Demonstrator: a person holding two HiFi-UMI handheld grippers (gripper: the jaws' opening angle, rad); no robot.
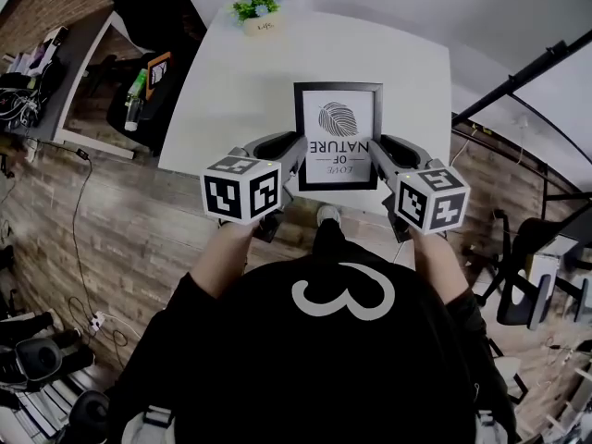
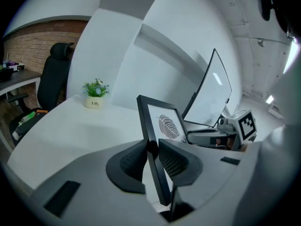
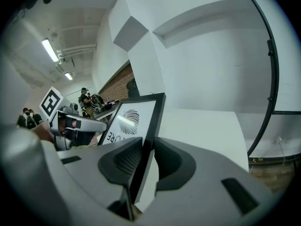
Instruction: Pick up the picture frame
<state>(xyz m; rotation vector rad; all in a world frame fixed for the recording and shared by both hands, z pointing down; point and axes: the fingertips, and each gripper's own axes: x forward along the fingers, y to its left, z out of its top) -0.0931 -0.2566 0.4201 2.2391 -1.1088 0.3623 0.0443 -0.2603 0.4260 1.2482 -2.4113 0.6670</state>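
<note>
A person in a black top (image 1: 333, 359) stands at a white counter (image 1: 231, 91) and holds a pair of tongs in each hand. The picture frame (image 1: 338, 137) hangs between the two pairs over the near edge of the counter, tilted with its print facing up toward the head view. It is a black frame around a white sheet with a leaf drawing and the words "LOVE OF NATURE". The left tongs (image 2: 153, 149) are clamped on the frame's left side bar, ribbed pads pressing front and back. The right tongs (image 3: 146, 150) are clamped the same way on the right side bar. A small potted plant (image 1: 257, 7) sits at the far edge of the counter, well apart from the frame. A black office chair (image 2: 54, 74) stands beyond the counter's left side, beside a cluttered desk (image 1: 65, 81) against a brick wall (image 2: 37, 41). Black metal bars (image 1: 518, 72) run past the counter's right side.
</note>
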